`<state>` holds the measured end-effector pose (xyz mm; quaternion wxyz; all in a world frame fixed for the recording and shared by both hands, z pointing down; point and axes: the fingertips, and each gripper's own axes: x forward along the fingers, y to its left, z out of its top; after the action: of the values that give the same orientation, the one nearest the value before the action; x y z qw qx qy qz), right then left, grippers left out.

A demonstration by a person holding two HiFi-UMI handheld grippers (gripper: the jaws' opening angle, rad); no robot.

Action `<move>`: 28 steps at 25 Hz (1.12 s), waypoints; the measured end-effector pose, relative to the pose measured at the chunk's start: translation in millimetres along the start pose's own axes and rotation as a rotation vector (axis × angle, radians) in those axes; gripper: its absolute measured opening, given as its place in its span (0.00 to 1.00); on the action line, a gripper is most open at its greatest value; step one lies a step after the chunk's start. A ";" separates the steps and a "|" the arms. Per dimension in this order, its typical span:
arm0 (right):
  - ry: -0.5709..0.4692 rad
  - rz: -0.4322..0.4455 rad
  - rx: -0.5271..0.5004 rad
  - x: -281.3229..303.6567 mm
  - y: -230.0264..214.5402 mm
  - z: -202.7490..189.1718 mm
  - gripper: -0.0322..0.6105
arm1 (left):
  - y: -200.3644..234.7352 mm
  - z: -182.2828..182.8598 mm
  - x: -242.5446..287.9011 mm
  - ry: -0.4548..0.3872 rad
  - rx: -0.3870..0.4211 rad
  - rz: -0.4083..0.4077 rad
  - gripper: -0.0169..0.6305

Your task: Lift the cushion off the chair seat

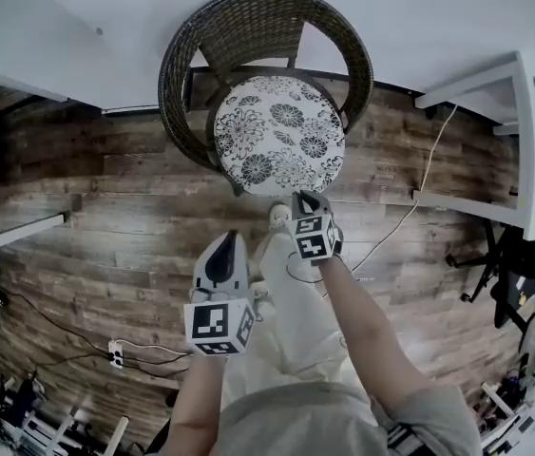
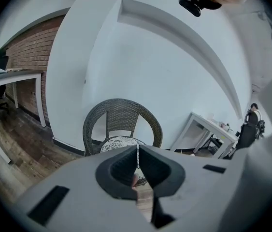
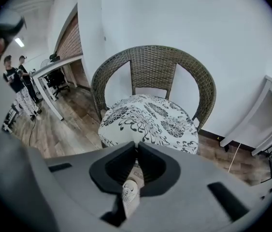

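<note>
The jaws of the right gripper (image 3: 136, 146) are resting almost together and gripping nothing. Those of the left gripper (image 2: 137, 150) are showing only a thin slit and are likewise empty. The cushion (image 3: 148, 122), round and white with a dark floral print, is lying flat on the seat of the woven wicker chair (image 3: 155, 62). It is sitting just beyond the right jaw tips, apart from them. It is lying farther ahead of the left jaws, which are partly hiding it.

Head view looks steeply down from above; both gripper views face forward, low, sharing the wicker chair (image 1: 265, 65).
</note>
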<state>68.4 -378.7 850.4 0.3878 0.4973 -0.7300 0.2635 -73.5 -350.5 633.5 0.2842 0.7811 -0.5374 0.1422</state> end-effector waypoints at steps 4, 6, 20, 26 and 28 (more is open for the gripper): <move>-0.049 -0.016 0.016 -34.3 4.3 15.9 0.08 | -10.2 17.6 -24.4 -0.035 0.025 -0.007 0.04; -0.066 -0.024 0.018 -51.4 7.8 20.5 0.08 | -15.3 25.0 -38.1 -0.051 0.031 -0.010 0.04; -0.195 -0.060 0.047 -167.4 31.6 55.0 0.08 | -32.0 59.5 -133.0 -0.114 0.030 -0.013 0.04; -0.249 -0.080 0.049 -214.8 35.8 63.6 0.08 | -46.7 63.5 -170.2 -0.141 0.024 -0.033 0.04; -0.272 -0.089 0.048 -230.4 36.9 66.9 0.08 | -51.2 64.3 -182.6 -0.152 0.037 -0.039 0.04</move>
<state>60.9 -296.4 622.2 0.2847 0.5696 -0.7464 0.1936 -101.4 -237.0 471.0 0.2308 0.8050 -0.5395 0.0870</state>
